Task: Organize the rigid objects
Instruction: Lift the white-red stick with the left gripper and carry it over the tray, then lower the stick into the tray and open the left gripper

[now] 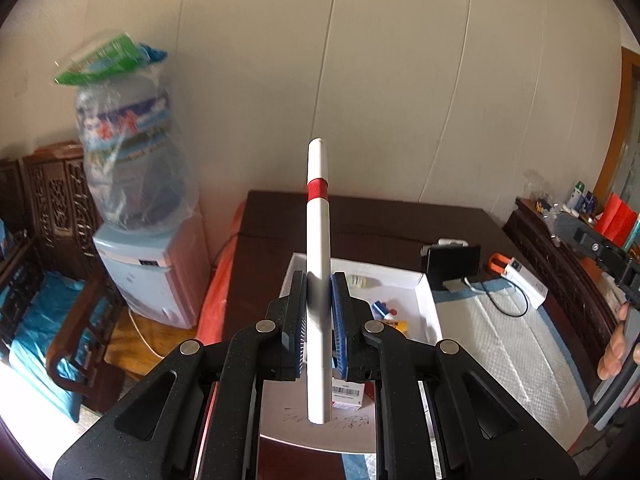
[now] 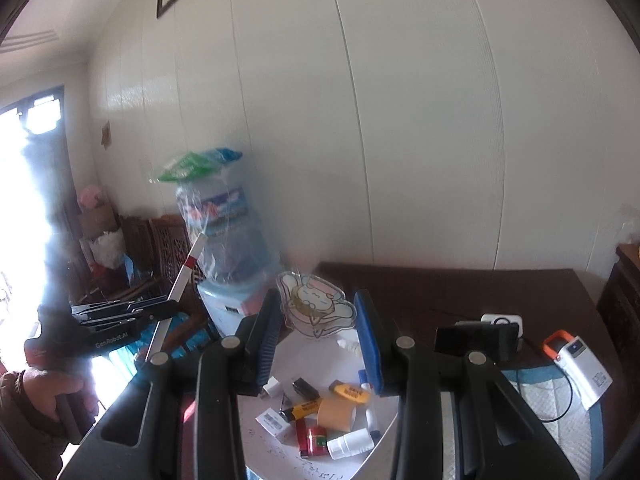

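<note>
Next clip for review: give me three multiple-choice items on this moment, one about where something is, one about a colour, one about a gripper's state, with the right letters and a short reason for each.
1. Where is the white pen?
A. Lying in the white box
B. Clamped in the left tongs
C. On the water dispenser

2. What colour is the band around the pen?
A. Red
B. Green
C. Yellow

3. How do the right tongs stand?
A. Shut on a lighter
B. Shut on the pen
C. Open, holding nothing

Answers:
1. B: the left wrist view shows the left tongs pressed against both sides of the pen, which stands nearly upright above the white box.
2. A: a red ring sits on the upper part of the barrel.
3. C: the right wrist view shows a wide gap between the pads, with the box's small items visible through it.
</note>
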`<action>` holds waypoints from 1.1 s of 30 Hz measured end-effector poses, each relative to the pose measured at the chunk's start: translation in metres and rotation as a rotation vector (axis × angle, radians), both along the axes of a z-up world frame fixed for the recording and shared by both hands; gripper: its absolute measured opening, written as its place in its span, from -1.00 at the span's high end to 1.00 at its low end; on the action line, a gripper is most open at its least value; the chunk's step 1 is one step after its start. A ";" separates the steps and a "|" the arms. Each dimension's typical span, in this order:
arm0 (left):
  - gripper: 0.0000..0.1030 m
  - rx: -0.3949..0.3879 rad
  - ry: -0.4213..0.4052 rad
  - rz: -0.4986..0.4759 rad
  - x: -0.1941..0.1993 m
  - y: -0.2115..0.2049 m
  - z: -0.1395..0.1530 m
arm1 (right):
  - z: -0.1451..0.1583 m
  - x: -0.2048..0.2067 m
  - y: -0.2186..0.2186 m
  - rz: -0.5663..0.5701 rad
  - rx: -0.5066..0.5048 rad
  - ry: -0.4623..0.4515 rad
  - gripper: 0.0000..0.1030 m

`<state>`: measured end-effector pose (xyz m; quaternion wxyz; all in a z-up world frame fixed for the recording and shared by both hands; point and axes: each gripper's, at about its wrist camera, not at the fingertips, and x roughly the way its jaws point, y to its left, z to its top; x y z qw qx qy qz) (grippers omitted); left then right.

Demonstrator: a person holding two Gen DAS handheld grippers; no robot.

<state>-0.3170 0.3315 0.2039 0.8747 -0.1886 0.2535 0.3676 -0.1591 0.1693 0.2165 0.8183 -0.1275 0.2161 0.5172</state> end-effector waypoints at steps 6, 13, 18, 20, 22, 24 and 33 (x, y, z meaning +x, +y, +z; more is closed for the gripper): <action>0.78 -0.145 0.068 -0.075 0.039 0.025 -0.058 | -0.046 0.020 0.029 -0.008 -0.122 0.079 0.29; 0.78 -0.325 0.161 -0.129 0.076 0.040 -0.134 | -0.122 0.040 0.065 -0.021 -0.303 0.184 0.29; 0.78 -0.357 0.185 -0.136 0.089 0.046 -0.153 | -0.152 0.052 0.075 -0.042 -0.361 0.227 0.28; 0.78 -0.361 0.187 -0.128 0.091 0.049 -0.155 | -0.155 0.055 0.076 -0.045 -0.367 0.231 0.27; 0.72 -0.368 0.188 -0.115 0.088 0.054 -0.155 | -0.155 0.057 0.076 -0.055 -0.361 0.224 0.26; 0.08 -0.358 0.198 -0.099 0.086 0.056 -0.158 | -0.158 0.059 0.079 -0.067 -0.367 0.225 -0.07; -1.00 -0.287 0.214 -0.013 0.069 0.049 -0.154 | -0.157 0.049 0.070 -0.115 -0.357 0.179 -1.00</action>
